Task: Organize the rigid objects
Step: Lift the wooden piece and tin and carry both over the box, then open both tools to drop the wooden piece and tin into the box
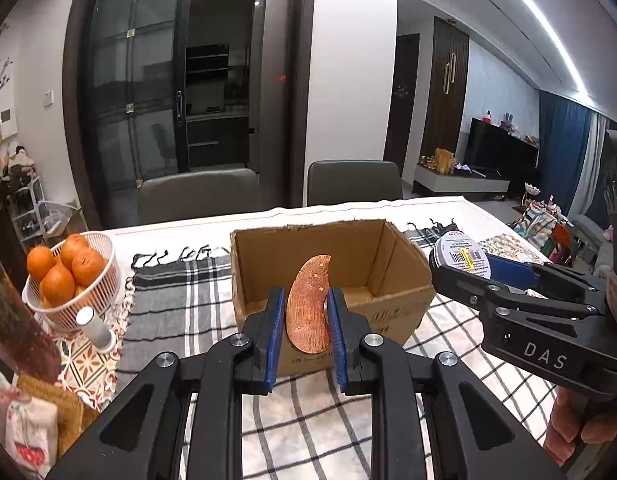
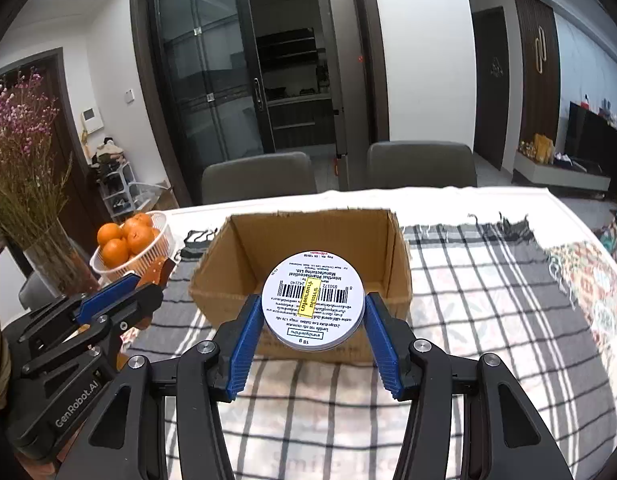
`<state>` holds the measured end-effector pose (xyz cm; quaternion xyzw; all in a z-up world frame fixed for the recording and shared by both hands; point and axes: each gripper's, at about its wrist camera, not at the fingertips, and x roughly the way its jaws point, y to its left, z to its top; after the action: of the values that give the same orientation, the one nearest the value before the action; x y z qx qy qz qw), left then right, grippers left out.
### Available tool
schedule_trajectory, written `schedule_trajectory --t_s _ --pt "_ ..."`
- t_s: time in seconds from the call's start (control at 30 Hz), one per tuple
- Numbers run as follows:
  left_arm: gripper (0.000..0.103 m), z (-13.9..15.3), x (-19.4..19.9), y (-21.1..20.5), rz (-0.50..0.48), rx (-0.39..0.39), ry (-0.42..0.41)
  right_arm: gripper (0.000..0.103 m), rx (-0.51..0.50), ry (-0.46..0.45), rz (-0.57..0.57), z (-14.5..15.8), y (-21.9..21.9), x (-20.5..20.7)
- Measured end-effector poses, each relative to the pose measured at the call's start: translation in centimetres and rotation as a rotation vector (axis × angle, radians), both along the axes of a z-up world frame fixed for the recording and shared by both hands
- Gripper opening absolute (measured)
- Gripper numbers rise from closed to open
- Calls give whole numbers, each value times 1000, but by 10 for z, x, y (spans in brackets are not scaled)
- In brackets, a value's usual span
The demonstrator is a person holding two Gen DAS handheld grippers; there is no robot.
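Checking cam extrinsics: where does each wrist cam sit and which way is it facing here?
Left wrist: on the left gripper, looking forward along its fingers at the copper scraper it clamps, cardboard box behind; right gripper and a hand show at right.
Right wrist: on the right gripper, facing the white tin it clamps, over the same box; left gripper shows at left.
Shared: box, orange basket, checked cloth, chairs.

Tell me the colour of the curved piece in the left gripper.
Copper-orange curved piece, clearest in the left wrist view.
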<state>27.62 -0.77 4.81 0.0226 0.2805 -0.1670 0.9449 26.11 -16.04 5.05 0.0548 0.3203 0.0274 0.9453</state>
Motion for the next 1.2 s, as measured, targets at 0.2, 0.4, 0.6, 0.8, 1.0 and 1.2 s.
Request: schedule_trajectory --t_s 0.2,0.4,0.6,0.8,1.0,1.2 --pt "22 9 23 -4 1 -2 29 53 -17 0 1 12 -2 20" --pt "22 13 46 -8 8 -12 76 53 0 36 10 17 -7 45" --pt "22 9 76 -9 20 -15 147 53 2 99 4 16 -13 75" --pt "22 0 98 -14 26 -2 201 53 42 194 13 -1 -23 106" --pt "22 -16 117 -26 10 61 255 53 37 268 10 -22 -29 124" --pt "22 -31 131 -32 6 91 300 53 0 345 26 -40 -30 140"
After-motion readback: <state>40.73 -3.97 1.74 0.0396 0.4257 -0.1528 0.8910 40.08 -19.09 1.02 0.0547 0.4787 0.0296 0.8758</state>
